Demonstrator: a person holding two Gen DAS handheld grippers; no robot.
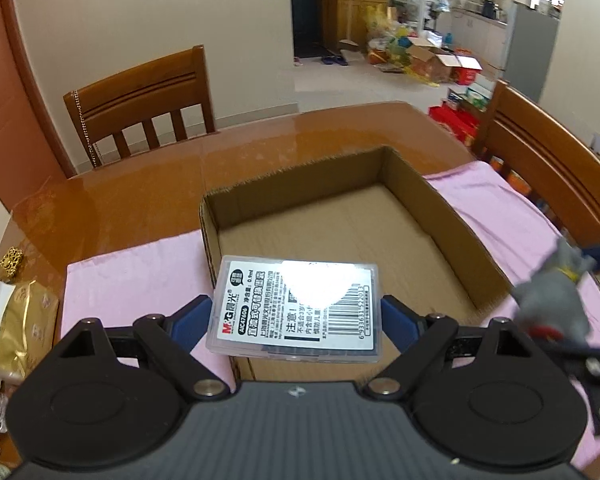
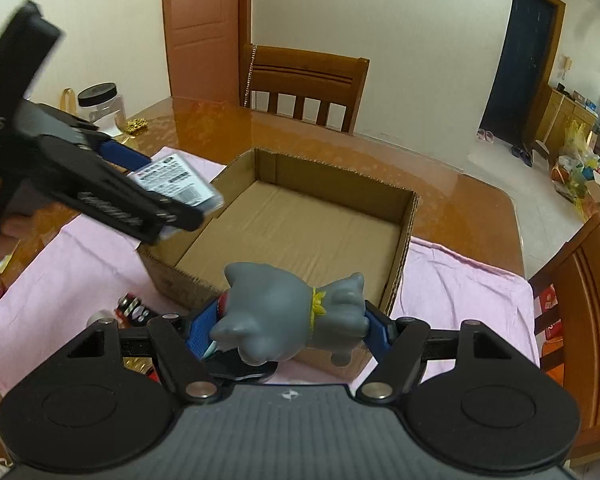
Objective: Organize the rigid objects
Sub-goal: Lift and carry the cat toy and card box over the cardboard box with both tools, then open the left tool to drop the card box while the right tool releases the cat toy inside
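The left gripper (image 1: 296,312) is pinching a clear plastic refill case (image 1: 296,306) by its two short ends, carrying it flat above the near wall of the open cardboard box (image 1: 444,196), which is sitting on a pink cloth (image 1: 132,280) toward the counter's near edge. The right gripper (image 2: 296,326) is clamping a grey toy animal (image 2: 288,312) sideways, head against one pad and hindquarters against the other, just over the box's near right corner.

Both loads are heading for the same empty box, and the two grippers are hanging close together, so they could be knocking into each other if both are lowering at once. The case is smooth and held only at its ends; a bump could be tilting it out of the jaws onto the cloth instead of the box floor. The toy looks rounded and held along its length, so it may be slipping or rolling on release and landing outside the low wall.
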